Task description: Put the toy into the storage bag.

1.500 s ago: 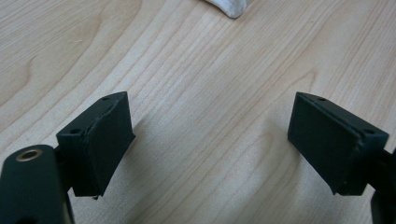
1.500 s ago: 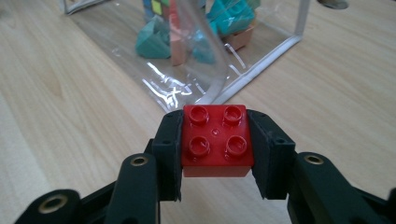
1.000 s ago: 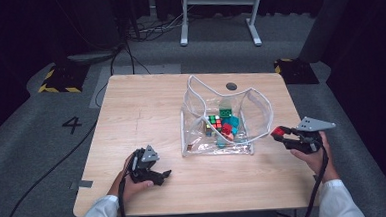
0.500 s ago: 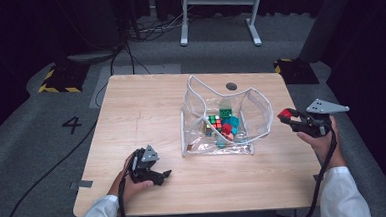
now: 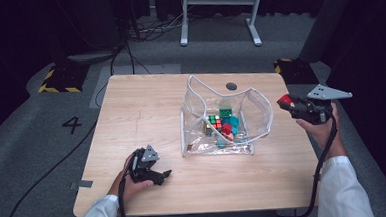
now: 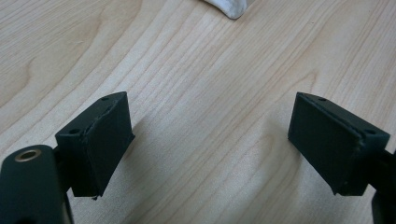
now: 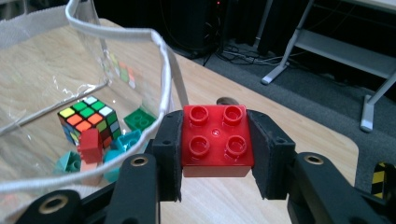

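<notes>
A clear plastic bag (image 5: 254, 113) with a white rim stands open on the wooden table (image 5: 146, 106). Inside it lie a colour-puzzle cube (image 7: 87, 119), a green brick (image 7: 140, 119), teal bricks and a small red brick (image 7: 89, 144). My right gripper (image 5: 287, 102) hovers just right of the bag's rim, shut on a red four-stud brick (image 7: 217, 140). My left gripper (image 5: 163, 176) rests low on the table near the front left, open, with bare wood between its fingers (image 6: 100, 140).
A white corner of the bag (image 6: 229, 7) shows at the top of the left gripper view. A dark round hole (image 5: 231, 86) sits in the table behind the bag. Beyond the table are cables, a metal frame (image 5: 218, 12) and grey floor.
My right gripper has carried the red brick up and away from the front, to the level of the bag's right rim. The left gripper has stayed still.
</notes>
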Action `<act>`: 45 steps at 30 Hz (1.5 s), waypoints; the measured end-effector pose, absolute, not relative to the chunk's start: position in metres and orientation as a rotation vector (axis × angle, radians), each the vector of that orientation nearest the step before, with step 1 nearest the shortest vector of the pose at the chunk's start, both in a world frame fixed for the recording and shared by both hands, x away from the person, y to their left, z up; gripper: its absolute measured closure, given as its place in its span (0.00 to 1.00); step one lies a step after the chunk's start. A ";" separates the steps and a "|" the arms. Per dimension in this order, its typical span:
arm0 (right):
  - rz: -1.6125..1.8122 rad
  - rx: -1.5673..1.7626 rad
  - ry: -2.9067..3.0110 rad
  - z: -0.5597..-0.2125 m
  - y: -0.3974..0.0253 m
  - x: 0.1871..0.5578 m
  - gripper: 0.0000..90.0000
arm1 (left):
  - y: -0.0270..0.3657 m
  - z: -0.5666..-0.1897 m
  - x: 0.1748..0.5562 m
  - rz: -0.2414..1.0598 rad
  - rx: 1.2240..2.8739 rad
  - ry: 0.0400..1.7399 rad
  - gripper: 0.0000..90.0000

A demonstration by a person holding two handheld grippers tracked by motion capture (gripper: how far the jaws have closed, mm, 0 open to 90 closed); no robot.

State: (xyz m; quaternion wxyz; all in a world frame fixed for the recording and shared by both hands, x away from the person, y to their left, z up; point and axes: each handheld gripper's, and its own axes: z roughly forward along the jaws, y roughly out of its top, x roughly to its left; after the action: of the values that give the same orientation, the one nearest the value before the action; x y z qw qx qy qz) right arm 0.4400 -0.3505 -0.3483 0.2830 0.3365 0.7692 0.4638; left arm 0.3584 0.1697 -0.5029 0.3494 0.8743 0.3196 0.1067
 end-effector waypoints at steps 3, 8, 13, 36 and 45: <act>1.242 0.883 2.052 -0.343 -0.348 0.442 0.66 | 0.170 -0.503 0.359 0.277 2.266 0.828 0.15; 1.264 0.874 2.045 -0.334 -0.342 0.446 0.66 | 0.170 -0.503 0.359 0.277 2.266 0.828 0.15; 1.249 0.877 2.055 -0.327 -0.334 0.453 0.66 | 0.170 -0.503 0.359 0.279 2.266 0.827 0.15; 1.316 0.747 2.157 -0.320 -0.276 0.463 0.66 | 0.170 -0.503 0.359 0.280 2.266 0.827 0.15; 1.308 0.681 2.259 -0.328 -0.249 0.459 0.66 | 0.170 -0.503 0.359 0.279 2.266 0.827 0.15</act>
State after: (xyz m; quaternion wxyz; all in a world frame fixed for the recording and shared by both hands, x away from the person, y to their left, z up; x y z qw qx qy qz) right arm 0.4592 -0.2490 -0.3276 0.2199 0.2462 0.8169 0.4729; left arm 0.3586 0.1697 -0.5029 0.3493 0.8744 0.3191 0.1079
